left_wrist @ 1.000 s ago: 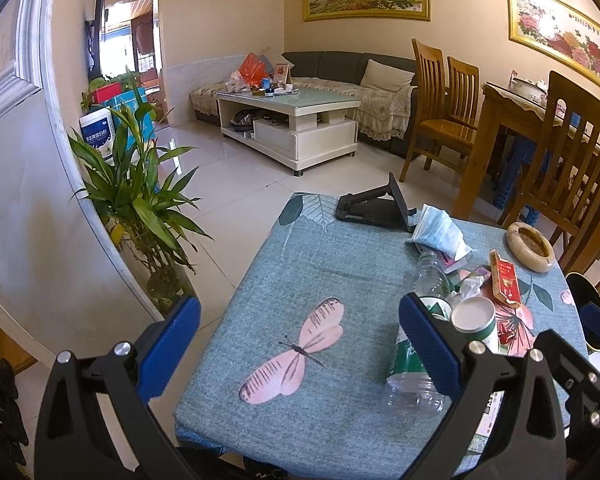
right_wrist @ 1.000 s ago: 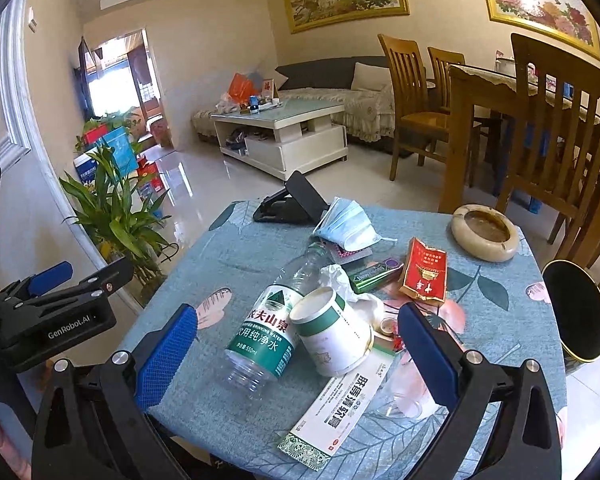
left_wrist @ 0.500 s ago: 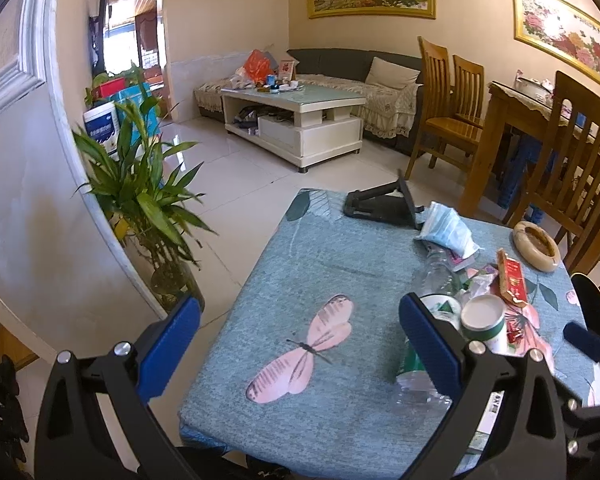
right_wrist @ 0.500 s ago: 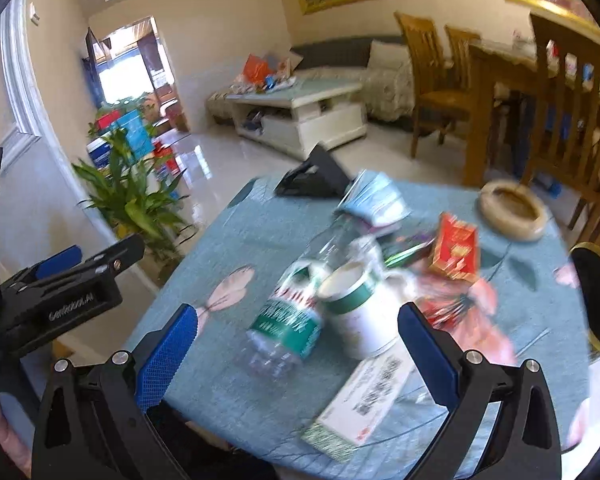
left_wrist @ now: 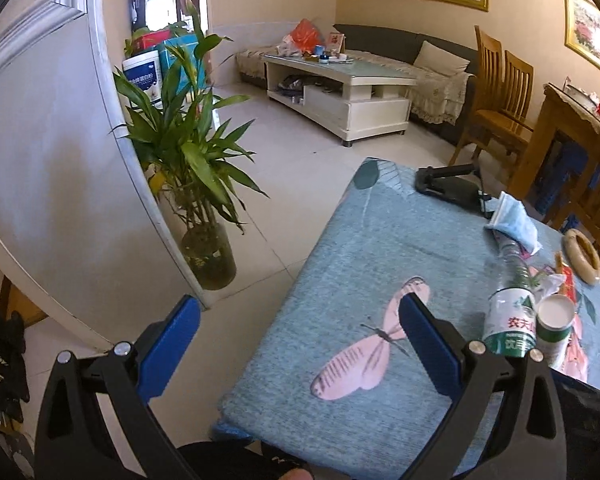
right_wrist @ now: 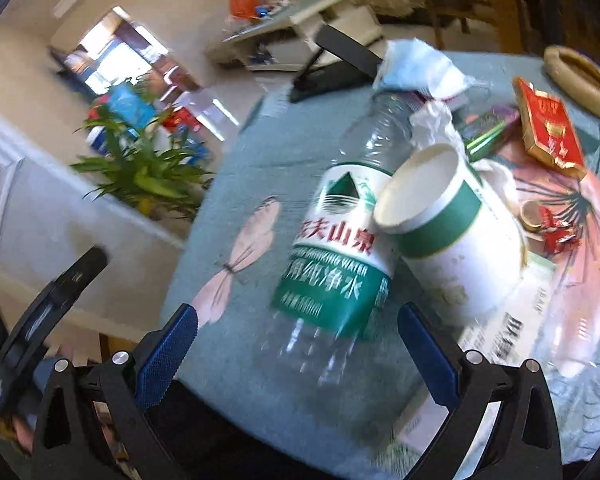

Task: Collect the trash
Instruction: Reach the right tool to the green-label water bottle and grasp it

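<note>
- Fingers (right_wrist: 168, 354) of the right gripper (right_wrist: 298, 356) are spread wide apart and hold nothing — they hover low over the near edge of the desk (right_wrist: 236, 184).
- Between those blue pads, just ahead of them, lies a clear water bottle (right_wrist: 336, 248) on its side, with a green and white label. Its clear bottom points at the gripper and its neck points away.
- A white paper cup (right_wrist: 448, 232) with a green band lies on its side, touching the right side of the bottle. Its open mouth faces the camera.
- Under the cup is a flat printed box (right_wrist: 512, 320), part hidden and blurry.
- A crumpled white tissue (right_wrist: 432, 124) sits just behind the cup.
- A blue face mask (right_wrist: 416, 66) rests by the bottle's neck, near a black stand (right_wrist: 336, 64).
- Farther right are a red packet (right_wrist: 548, 128), a small dark green box (right_wrist: 488, 132), red candy wrappers (right_wrist: 556, 232) and a tan ashtray (right_wrist: 580, 80).
- The left gripper (left_wrist: 298, 354) also has its fingers (left_wrist: 170, 352) wide open and empty. It hangs over the near left corner of the desk (left_wrist: 380, 248), above a pink butterfly (left_wrist: 372, 340) printed on the blue cloth.
- From that side the bottle (left_wrist: 510, 316) and cup (left_wrist: 554, 320) lie just right of the right pad.
- A leafy plant (left_wrist: 188, 152) in a glass vase stands on the floor, well apart from the desk — beside a white wall.
</note>
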The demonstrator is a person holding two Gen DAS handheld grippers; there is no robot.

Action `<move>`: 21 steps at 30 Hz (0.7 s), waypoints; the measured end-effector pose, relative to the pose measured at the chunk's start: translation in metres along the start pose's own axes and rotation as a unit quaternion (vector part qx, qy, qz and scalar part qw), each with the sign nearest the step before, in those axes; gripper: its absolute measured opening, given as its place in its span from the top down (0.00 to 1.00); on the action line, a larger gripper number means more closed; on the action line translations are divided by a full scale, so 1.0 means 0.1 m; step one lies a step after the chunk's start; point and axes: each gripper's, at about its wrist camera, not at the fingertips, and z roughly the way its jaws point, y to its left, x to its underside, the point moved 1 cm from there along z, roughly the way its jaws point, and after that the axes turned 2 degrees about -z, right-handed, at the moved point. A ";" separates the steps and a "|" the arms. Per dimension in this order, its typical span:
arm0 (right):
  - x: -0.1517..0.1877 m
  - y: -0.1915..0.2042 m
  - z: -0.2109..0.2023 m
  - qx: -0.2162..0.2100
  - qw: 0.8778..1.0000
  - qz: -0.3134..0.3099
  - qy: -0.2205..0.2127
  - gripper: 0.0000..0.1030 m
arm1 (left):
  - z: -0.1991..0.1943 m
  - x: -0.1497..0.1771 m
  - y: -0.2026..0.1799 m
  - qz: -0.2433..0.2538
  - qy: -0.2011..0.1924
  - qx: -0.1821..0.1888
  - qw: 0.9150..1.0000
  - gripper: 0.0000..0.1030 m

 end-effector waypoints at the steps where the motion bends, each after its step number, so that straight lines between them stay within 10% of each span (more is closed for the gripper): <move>1: -0.02 -0.02 0.08 -0.004 1.000 0.011 0.004 0.04 | 0.01 0.01 -0.01 0.003 0.001 -0.002 1.000 0.03; 6: -0.08 -0.09 0.26 0.002 1.000 0.029 0.001 0.29 | 0.10 0.08 -0.12 0.019 0.016 0.005 1.000 0.03; 15: -0.03 -0.09 0.19 -0.060 0.998 0.031 0.018 0.38 | 0.31 0.13 -0.07 -0.043 0.056 0.115 0.991 0.04; 18: -0.04 -0.13 0.06 -0.106 0.993 0.043 0.011 0.39 | 0.27 0.11 0.05 -0.108 0.027 0.113 0.987 0.04; 21: -0.03 -0.20 -0.14 -0.171 0.984 0.057 0.002 0.40 | 0.29 0.06 -0.09 -0.053 0.038 0.098 0.993 0.03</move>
